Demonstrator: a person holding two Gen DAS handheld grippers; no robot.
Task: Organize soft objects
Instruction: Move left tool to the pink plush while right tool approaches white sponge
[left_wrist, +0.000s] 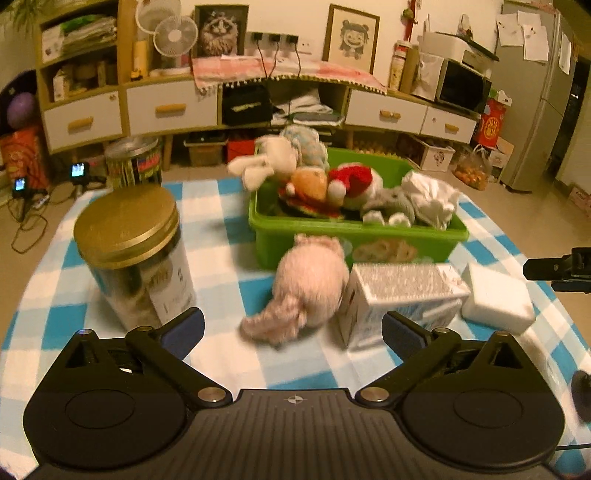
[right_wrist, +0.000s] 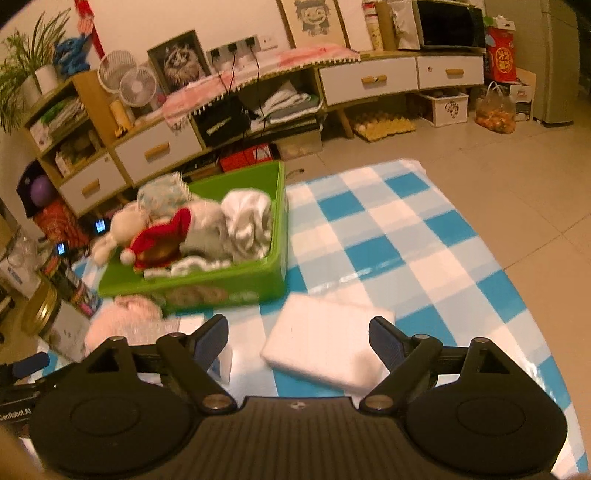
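Note:
A pink plush toy (left_wrist: 308, 288) lies on the checked cloth in front of a green bin (left_wrist: 354, 236) holding several soft toys and a white cloth. My left gripper (left_wrist: 293, 332) is open just behind the pink toy, apart from it. A white sponge block (right_wrist: 325, 347) lies on the cloth; my right gripper (right_wrist: 297, 341) is open with the block between its fingers, not gripped. The block also shows in the left wrist view (left_wrist: 496, 297). The green bin (right_wrist: 273, 273) and the pink toy (right_wrist: 122, 319) show in the right wrist view too.
A jar with a gold lid (left_wrist: 133, 254) stands left of the pink toy. A white carton (left_wrist: 399, 299) lies right of it, touching it. The right gripper's tip (left_wrist: 554, 269) shows at the right edge. Cabinets and floor lie beyond the table.

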